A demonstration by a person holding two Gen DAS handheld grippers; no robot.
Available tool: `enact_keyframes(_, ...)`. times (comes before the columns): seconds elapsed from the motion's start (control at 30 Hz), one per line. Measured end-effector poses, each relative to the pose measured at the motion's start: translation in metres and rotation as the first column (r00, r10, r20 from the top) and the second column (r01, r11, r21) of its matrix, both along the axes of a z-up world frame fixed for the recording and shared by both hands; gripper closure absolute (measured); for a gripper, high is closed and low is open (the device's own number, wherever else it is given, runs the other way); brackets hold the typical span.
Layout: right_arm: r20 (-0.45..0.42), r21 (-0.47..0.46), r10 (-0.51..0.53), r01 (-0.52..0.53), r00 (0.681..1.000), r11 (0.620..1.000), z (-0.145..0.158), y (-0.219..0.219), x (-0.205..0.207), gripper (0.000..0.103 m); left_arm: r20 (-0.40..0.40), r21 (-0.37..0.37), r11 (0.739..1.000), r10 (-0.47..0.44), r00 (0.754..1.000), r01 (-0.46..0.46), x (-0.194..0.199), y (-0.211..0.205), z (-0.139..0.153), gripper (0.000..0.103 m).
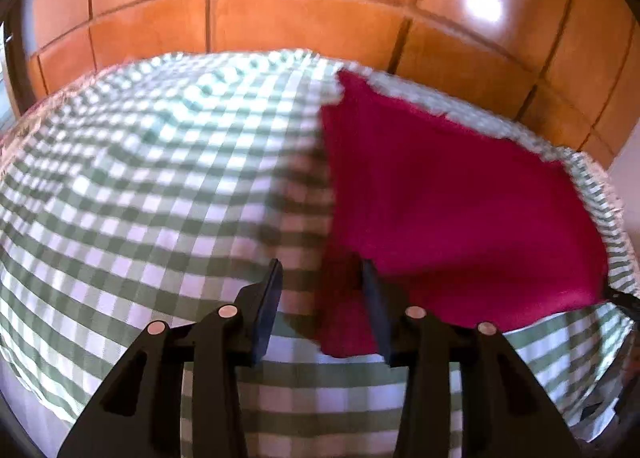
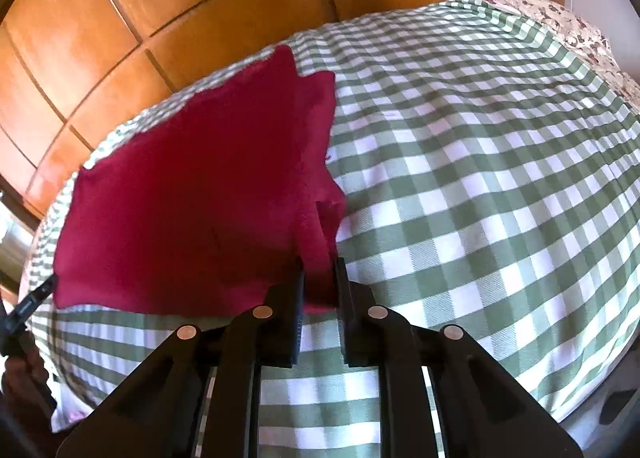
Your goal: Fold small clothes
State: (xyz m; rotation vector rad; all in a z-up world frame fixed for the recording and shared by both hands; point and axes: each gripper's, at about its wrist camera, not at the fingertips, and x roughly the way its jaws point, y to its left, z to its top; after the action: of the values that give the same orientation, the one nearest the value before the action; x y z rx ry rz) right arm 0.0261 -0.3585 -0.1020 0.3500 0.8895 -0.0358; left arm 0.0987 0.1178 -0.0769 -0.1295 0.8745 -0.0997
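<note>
The red cloth (image 2: 192, 194) lies spread on a green-and-white checked cover (image 2: 480, 178), near the cover's far edge. The right gripper (image 2: 319, 264) has its two black fingers drawn close together on the cloth's near right corner: a narrow bunched strip of red fabric stands between the pads, pinched there. From that corner the cloth runs away to the left and toward the far edge, where a folded-over flap shows as a second layer along its right side.

The left gripper (image 1: 322, 264) sits at the cloth's (image 1: 440, 186) other near corner. Its fingers stand partly apart, with the corner of the red fabric lying between them, close against the right finger; the view is blurred, so whether the pads actually press on the fabric cannot be told. Beyond the cover (image 1: 140, 178) rises a wall of glossy orange-brown wooden panels (image 1: 280, 18), with bright glare on them. In the right wrist view a floral patterned fabric (image 2: 568, 26) shows at the cover's far right edge.
</note>
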Motion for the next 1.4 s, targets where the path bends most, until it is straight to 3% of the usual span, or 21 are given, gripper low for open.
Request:
enact_keyframes(0.13, 0.021, -0.039, -0.023, 0.024, 1.0, 0.999, 0.011, -0.003, -0.007, 0.067, 0.061, -0.1, 0.985, -0.131, 0.989, 0.137, -0.006, -0.024, 0.021, 0.065)
enact_keyframes(0.3, 0.093, -0.118, -0.01, 0.02, 0.996, 0.993, 0.038, 0.012, -0.022, 0.067, 0.05, -0.092, 0.947, -0.304, 0.951, 0.307, 0.001, -0.085, 0.016, 0.065)
enact_keyframes(0.47, 0.125, -0.142, 0.168, -0.15, 0.978, 0.978, 0.046, 0.072, -0.015, 0.067, 0.007, -0.056, 0.924, -0.378, 0.926, 0.378, 0.002, -0.125, -0.001, 0.065)
enact_keyframes(0.57, 0.075, -0.14, 0.254, -0.242, 0.964, 0.96, 0.029, 0.102, -0.004, 0.067, -0.025, -0.037, 0.931, -0.365, 0.931, 0.364, -0.002, -0.133, -0.013, 0.064)
enact_keyframes(0.67, 0.001, -0.174, 0.257, -0.253, 0.967, 0.952, -0.001, 0.104, 0.003, 0.067, -0.001, 0.033, 0.926, -0.376, 0.927, 0.376, -0.009, -0.139, -0.018, 0.064)
enact_keyframes(0.87, 0.026, -0.088, 0.242, -0.239, 0.97, 0.967, 0.011, 0.088, 0.0, 0.067, 0.026, 0.047, 0.946, -0.322, 0.947, 0.32, -0.015, -0.132, 0.002, 0.057)
enact_keyframes(0.93, 0.065, -0.092, 0.208, -0.202, 0.976, 0.975, 0.026, 0.077, -0.002, 0.052, 0.048, 0.071, 0.959, -0.277, 0.96, 0.274, -0.016, -0.122, 0.012, 0.052)
enact_keyframes(1.07, 0.128, -0.025, 0.047, -0.044, 0.991, 0.999, 0.048, 0.028, 0.001, 0.045, 0.053, 0.088, 0.973, -0.218, 0.975, 0.212, -0.01, -0.107, 0.02, 0.05)
enact_keyframes(1.13, 0.129, -0.011, -0.028, 0.03, 0.991, 0.999, 0.048, 0.008, 0.003, 0.035, 0.054, 0.088, 0.979, -0.192, 0.98, 0.186, -0.007, -0.1, 0.021, 0.05)
enact_keyframes(1.23, 0.078, 0.109, -0.09, 0.081, 0.993, 0.991, 0.031, -0.026, 0.022, 0.035, 0.054, 0.099, 0.981, -0.172, 0.984, 0.166, -0.005, -0.094, 0.019, 0.049)
enact_keyframes(1.4, 0.029, 0.25, -0.1, 0.089, 0.995, 0.964, 0.006, -0.042, 0.035, 0.033, 0.045, 0.099, 0.986, -0.138, 0.989, 0.133, -0.005, -0.088, 0.016, 0.047)
